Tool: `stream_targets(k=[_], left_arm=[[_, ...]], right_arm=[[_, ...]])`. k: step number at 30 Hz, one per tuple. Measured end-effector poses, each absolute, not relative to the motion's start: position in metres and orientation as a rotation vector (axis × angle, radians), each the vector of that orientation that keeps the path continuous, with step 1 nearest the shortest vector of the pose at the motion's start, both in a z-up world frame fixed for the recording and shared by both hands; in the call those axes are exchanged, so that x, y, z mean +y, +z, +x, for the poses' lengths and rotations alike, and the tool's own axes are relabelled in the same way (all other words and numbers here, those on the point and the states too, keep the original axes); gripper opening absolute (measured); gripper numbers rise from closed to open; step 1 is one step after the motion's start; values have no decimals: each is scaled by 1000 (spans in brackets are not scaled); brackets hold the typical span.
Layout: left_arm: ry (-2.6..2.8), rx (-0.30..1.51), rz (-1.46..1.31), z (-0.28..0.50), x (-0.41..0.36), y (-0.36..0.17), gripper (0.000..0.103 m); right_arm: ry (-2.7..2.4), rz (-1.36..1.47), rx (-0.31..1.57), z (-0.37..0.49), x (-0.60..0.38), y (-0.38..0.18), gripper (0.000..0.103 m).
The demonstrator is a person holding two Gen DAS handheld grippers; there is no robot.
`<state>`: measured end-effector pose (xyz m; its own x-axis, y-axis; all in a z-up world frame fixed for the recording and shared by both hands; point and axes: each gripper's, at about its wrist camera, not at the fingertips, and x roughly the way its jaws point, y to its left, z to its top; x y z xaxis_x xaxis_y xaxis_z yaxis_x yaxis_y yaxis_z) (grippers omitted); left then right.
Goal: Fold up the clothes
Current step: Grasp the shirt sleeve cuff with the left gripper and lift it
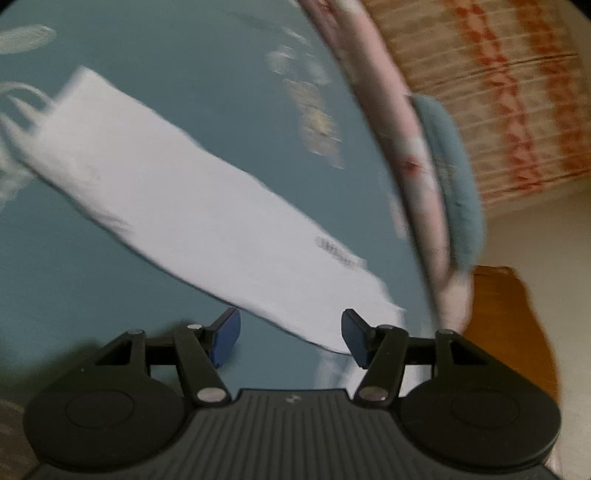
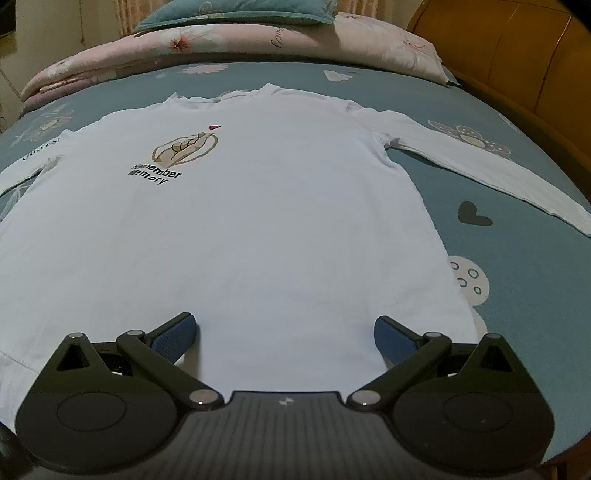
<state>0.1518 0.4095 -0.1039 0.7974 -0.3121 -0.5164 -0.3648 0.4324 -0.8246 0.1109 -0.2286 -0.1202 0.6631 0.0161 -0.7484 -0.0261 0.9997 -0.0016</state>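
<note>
White long-sleeve shirt [image 2: 258, 221] lay flat, front up, on the bed w/ teal patterned sheet [image 2: 517, 295]. Chest print read "Remember Memory" under a small gold graphic [image 2: 184, 147]. Collar pointed toward a folded pink floral quilt [image 2: 221, 44] at the far end, w/ a teal pillow [image 2: 236, 13] on top of it. One sleeve [image 2: 480, 173] stretched out to the right across the sheet, cuff near the frame edge. Wooden bed frame [image 2: 498, 48] showed upper right.

Right tongs [image 2: 286, 338] were wide open over the shirt's hem area, blue pads apart, nothing between them; can't tell if they touched the cloth.

Left wrist view was motion-blurred. The other sleeve [image 1: 192, 206] ran diagonally across the sheet [image 1: 184, 55], small dark lettering [image 1: 340, 254] near its lower end. Left tongs [image 1: 291, 338] were wide open just by that lower end; the right pad overlapped the fabric edge in view, contact unclear, nothing gripped. Quilt edge [image 1: 413, 147], a woven mat w/ orange stripes [image 1: 498, 92] and an orange-brown wood piece [image 1: 509, 325] sat to the right.
</note>
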Motion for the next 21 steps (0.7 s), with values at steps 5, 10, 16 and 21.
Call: stream_targets(k=[5, 10, 16, 21], left_arm=[[103, 666, -1183, 136, 434, -124, 59], [170, 645, -1216, 119, 459, -144, 57], [229, 573, -1211, 119, 468, -149, 48], [299, 544, -1145, 117, 474, -144, 43]], right_arm=[[11, -11, 850, 111, -227, -120, 103], [1, -10, 853, 112, -226, -120, 103], [-6, -6, 855, 114, -226, -120, 103], [-6, -5, 855, 114, -226, -120, 103]])
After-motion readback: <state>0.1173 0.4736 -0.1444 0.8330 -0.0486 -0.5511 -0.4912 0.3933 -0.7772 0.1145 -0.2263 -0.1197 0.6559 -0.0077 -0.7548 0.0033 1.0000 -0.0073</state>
